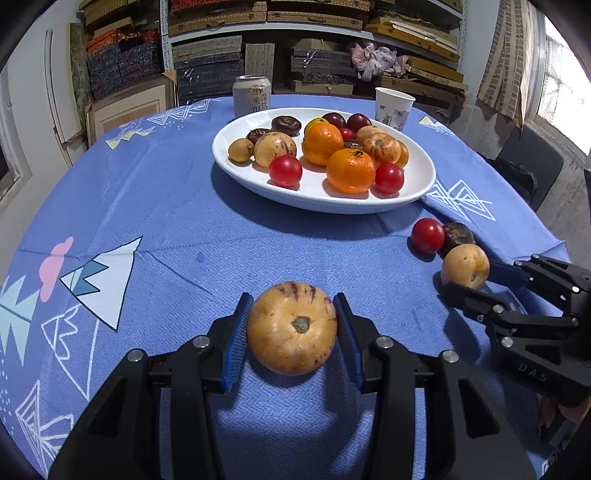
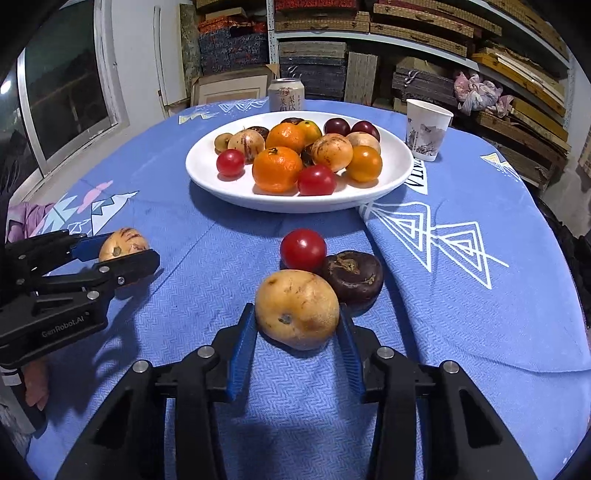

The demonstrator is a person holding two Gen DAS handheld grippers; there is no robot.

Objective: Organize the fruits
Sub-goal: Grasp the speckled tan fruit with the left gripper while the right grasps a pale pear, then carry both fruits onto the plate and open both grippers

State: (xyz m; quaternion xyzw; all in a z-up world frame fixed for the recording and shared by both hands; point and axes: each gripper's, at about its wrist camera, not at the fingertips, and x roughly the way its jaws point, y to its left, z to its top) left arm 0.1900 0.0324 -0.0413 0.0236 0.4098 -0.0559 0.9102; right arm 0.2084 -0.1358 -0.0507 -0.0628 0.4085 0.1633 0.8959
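At far left, blue patterned tablecloth (image 1: 155,206) bearing mountain and triangle prints. Left of centre, left gripper (image 1: 291,328) low over the cloth, blue pads (image 1: 236,343) set against either flank of a striped yellow fruit (image 1: 291,328) — pinched, stem end facing the camera; same pairing seen side-on at the left edge of the right wrist view, left gripper (image 2: 123,254) closed about the striped yellow fruit (image 2: 123,243). At centre and farther back, white oval plate (image 1: 417,192) heaped with oranges (image 1: 350,170), red cherry tomatoes (image 1: 285,170), dark plums and further striped yellow fruits; behind it a drink can (image 1: 252,96) to the left and a paper cup (image 1: 393,108) to the right. At right, three loose fruits touching on the cloth — red tomato (image 2: 303,250), dark brown fruit (image 2: 352,277), plain yellow fruit (image 2: 297,309). Right gripper (image 2: 297,325) with both blue pads touching the plain yellow fruit, which rests on the cloth; whether squeezed or merely bracketed, cannot tell. Background: shelves stacked with woven boxes (image 2: 417,33).
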